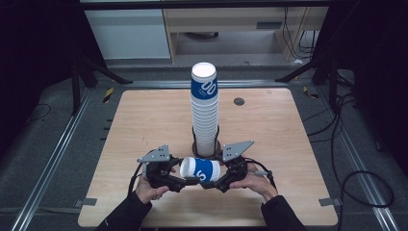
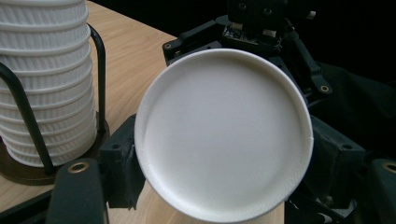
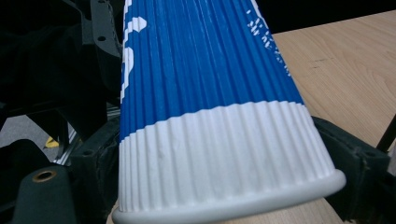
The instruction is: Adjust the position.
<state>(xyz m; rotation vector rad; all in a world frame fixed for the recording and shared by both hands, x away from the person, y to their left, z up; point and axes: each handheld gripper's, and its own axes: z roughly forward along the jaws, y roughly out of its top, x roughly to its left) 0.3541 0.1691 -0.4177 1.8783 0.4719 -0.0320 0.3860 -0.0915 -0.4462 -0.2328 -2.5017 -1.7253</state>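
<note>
The right hand-held gripper [image 1: 211,183] has its jaws partly closed against the ribbed rim end of a blue-and-white paper cup [image 1: 200,169], which lies on its side just above the counter [image 1: 288,144]. The left hand-held gripper [image 1: 185,182] has its jaws on either side of the cup's white bottom end, gripping it there. The cup hangs near the counter's near edge, just in front of the tall cup stack [image 1: 205,110] in its wire holder [image 2: 28,121], with bare wood open to either side.
</note>
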